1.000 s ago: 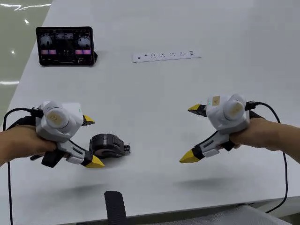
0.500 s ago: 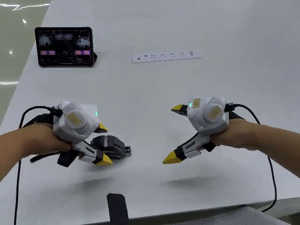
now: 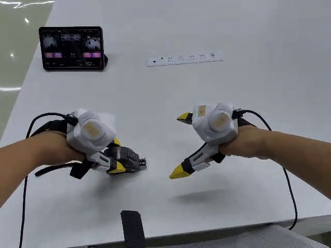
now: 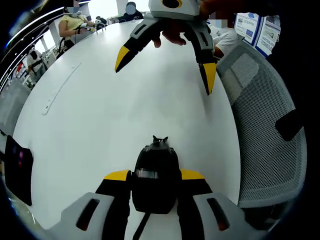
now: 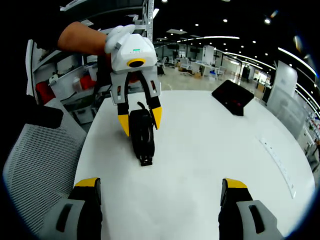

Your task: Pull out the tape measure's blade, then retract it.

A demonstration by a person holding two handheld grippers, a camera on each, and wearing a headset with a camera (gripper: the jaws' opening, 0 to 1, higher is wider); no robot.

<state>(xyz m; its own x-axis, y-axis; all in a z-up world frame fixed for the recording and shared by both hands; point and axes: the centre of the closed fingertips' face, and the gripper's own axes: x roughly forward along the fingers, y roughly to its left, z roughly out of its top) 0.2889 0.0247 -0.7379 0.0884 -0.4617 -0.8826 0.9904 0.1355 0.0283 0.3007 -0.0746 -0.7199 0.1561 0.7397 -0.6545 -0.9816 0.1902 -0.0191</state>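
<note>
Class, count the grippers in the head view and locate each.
2: left gripper gripping the tape measure at left; right gripper open, to its right.

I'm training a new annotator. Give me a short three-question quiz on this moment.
1. True or false: the right gripper is shut on the tape measure.
2. The blade is: A) fully out, B) half out, C) fully retracted.
3. Name the white thing lying to the tablet's right in the head view.
Key: 1 false, the left gripper holds it; 2 C; 3 power strip.
</note>
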